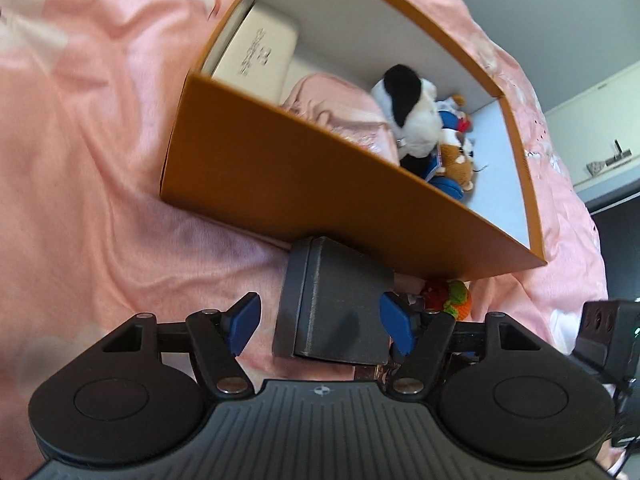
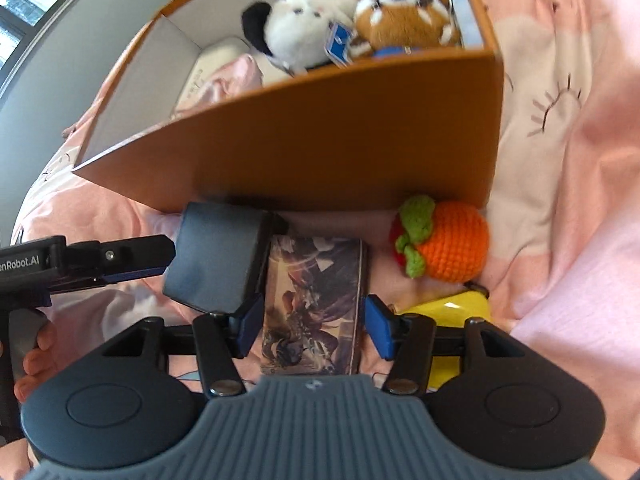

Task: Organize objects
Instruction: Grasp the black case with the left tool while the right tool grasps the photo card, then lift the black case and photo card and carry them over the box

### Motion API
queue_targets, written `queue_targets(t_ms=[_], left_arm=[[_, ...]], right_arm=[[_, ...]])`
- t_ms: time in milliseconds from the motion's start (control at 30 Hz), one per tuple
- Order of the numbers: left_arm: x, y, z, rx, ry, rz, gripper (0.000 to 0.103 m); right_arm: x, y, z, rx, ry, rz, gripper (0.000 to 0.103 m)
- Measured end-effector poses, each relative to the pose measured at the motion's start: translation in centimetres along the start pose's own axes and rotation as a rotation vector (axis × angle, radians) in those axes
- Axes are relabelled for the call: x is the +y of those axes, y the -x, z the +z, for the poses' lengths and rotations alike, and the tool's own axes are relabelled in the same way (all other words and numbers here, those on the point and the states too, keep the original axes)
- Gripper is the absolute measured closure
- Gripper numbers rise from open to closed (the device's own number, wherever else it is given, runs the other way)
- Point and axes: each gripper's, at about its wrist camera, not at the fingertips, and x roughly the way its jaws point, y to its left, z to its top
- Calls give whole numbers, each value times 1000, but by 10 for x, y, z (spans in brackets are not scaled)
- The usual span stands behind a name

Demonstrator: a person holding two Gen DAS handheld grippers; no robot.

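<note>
An orange cardboard box (image 1: 280, 184) lies on the pink bedding; it holds a white case (image 1: 256, 52), a pink cloth (image 1: 332, 100), a black-and-white plush (image 1: 408, 116) and a brown plush (image 2: 404, 20). In front of it lie a dark grey box (image 1: 336, 304), an illustrated card box (image 2: 316, 308), a crocheted orange toy (image 2: 452, 240) and a yellow object (image 2: 452, 316). My left gripper (image 1: 320, 324) is open with its pads on either side of the grey box. My right gripper (image 2: 314, 324) is open around the card box, not touching it.
Pink bedding (image 1: 100, 160) covers everything around the box. The left gripper's body (image 2: 80, 260) reaches in from the left in the right wrist view. A grey wall and a shelf (image 1: 600, 160) lie beyond the bed.
</note>
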Motion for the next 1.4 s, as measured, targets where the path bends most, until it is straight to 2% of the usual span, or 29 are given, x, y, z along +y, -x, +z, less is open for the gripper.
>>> queue_targets(t_ms=[200, 300, 533, 667, 767, 900, 1067, 1200, 1300, 1333, 1400], left_arm=[[11, -16, 4, 21, 56, -10, 24], [14, -24, 5, 32, 63, -11, 24], [20, -41, 6, 53, 72, -34, 15], [20, -41, 2, 60, 70, -36, 16], [19, -40, -2, 62, 64, -52, 22], [16, -34, -8, 49, 52, -66, 35], [11, -15, -17, 7, 22, -61, 50], [-4, 3, -26, -27, -64, -42, 58], [-16, 6, -29, -6, -114, -60, 63], [-11, 6, -19, 12, -115, -78, 64], [-14, 2, -19, 14, -125, -54, 64]], right_arm=[[-10, -12, 1, 23, -45, 20, 44], [-13, -14, 1, 25, -53, 34, 43], [-22, -21, -2, 29, -91, 77, 43], [-23, -25, -3, 29, -89, 91, 43], [-24, -25, -4, 24, -94, 98, 43], [-23, -21, -8, 16, -92, 100, 45], [-24, -8, -14, -6, -119, 91, 60], [-18, 7, -17, -31, -100, 105, 73], [-11, 15, -21, -42, -69, 130, 77], [-8, 15, -21, -42, -56, 130, 77], [-2, 14, -20, -45, -43, 105, 77]])
